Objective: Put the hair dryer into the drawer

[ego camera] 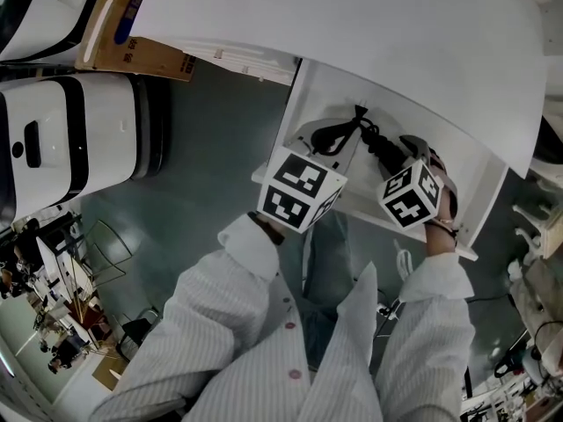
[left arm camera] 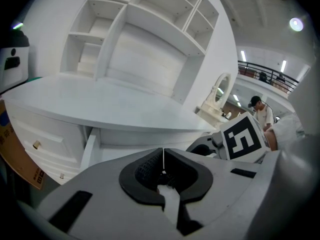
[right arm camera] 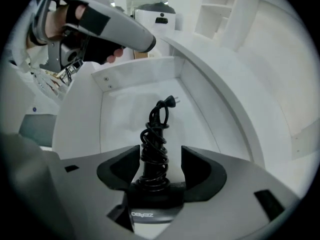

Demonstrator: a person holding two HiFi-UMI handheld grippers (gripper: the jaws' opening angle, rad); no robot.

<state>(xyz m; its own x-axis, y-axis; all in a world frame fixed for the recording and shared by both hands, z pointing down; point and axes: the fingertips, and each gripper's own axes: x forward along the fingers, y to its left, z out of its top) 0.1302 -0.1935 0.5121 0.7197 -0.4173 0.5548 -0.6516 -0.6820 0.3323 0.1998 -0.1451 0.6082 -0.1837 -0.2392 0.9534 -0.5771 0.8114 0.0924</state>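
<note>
Your right gripper (right arm camera: 160, 160) is clamped on the hair dryer (right arm camera: 151, 194), its coiled cord (right arm camera: 156, 134) pointing into the open drawer (right arm camera: 135, 76) at frame centre, so lower it flat to the drawer's bottom before letting go, with your clenched, empty left gripper (left arm camera: 163, 160) held clear.

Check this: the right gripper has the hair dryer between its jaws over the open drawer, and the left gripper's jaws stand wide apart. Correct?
Not quite. The left gripper has its jaws closed together, empty, as the left gripper view shows. The rest holds: the right gripper has the hair dryer between its jaws over the open drawer.
</note>
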